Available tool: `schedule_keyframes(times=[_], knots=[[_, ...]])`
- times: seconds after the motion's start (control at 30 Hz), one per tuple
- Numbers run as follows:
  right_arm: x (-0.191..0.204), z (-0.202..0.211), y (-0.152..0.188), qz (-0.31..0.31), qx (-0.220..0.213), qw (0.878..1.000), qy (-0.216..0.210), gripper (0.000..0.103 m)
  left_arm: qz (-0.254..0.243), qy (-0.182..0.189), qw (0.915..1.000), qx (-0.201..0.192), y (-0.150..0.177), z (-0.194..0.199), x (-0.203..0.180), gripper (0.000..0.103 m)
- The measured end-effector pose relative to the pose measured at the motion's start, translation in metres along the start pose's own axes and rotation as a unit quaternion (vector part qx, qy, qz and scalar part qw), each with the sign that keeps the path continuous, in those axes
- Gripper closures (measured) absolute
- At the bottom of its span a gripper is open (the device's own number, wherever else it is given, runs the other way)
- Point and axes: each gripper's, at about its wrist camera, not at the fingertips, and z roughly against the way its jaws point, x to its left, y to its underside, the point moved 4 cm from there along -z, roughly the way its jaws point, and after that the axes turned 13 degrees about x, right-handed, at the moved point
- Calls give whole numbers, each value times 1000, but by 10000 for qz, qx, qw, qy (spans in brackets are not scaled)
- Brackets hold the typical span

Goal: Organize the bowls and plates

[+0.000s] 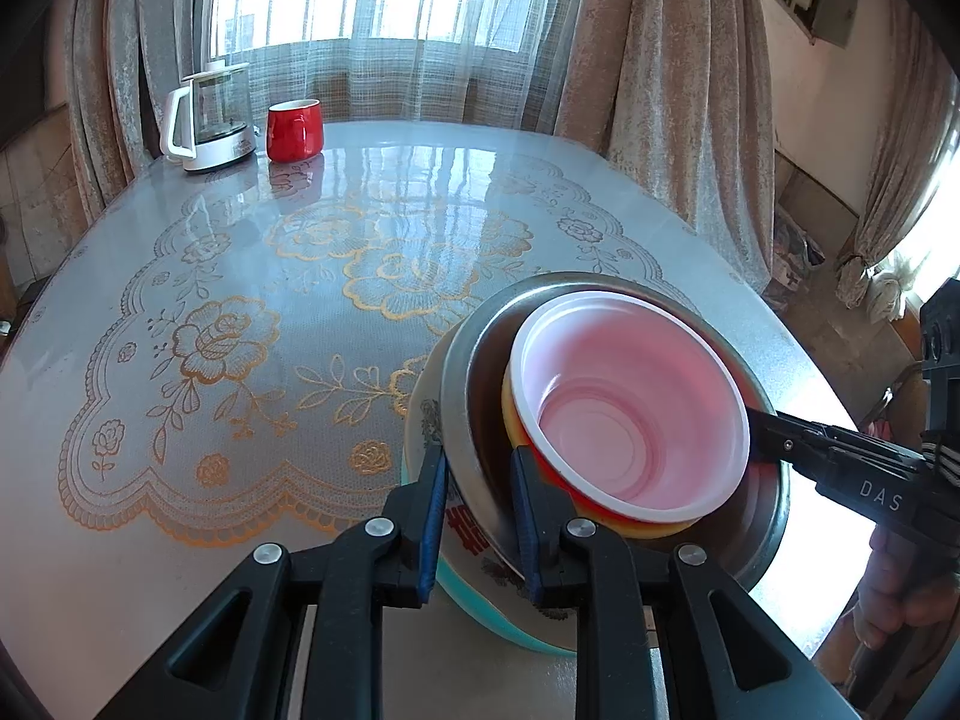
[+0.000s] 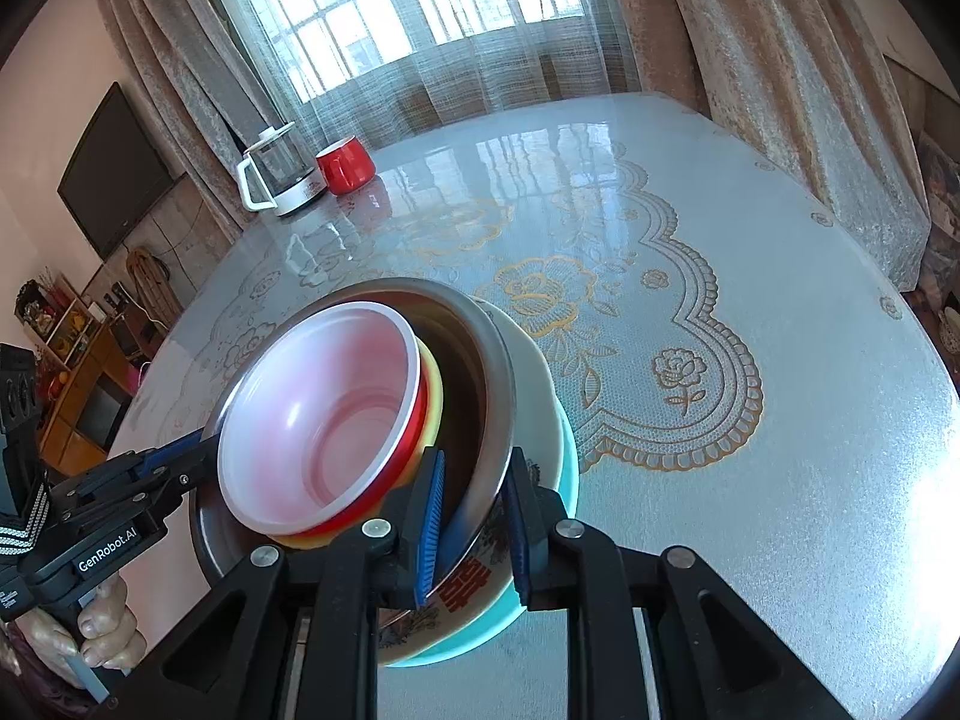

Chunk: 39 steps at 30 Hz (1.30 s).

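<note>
I have both grippers pinching the steel bowl (image 1: 474,438) rim, left gripper (image 1: 477,516) lower centre, right gripper (image 2: 474,525) likewise. The nested stack sits lower right on the table (image 1: 240,276). I'd lift both evenly, keeping the pink bowl (image 1: 630,402) level.

my table (image 1: 600,192) carries a glossy cover with gold roses. close under my grippers sits the teal-rimmed plate (image 2: 540,594); far ahead stand a glass kettle (image 1: 210,120) and red mug (image 1: 294,129).
</note>
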Motion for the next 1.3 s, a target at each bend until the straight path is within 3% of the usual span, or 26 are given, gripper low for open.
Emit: schedule_keyframes(times=[0.13, 0.7, 1.03, 1.3], knots=[[-2, 1, 1, -68, -4, 10000, 9, 77, 10, 4, 10000, -4, 2, 1, 0, 79], [-5, 20, 9, -352, -374, 9987, -24, 69, 38, -215, 9994, -281, 13, 21, 1, 76], [-5, 31, 16, -554, -612, 9964, 167, 66, 154, -613, 9969, -472, 19, 30, 12, 76], [3, 42, 23, -607, -908, 9921, 617, 66, 158, -946, 9920, -817, 23, 45, 14, 74]])
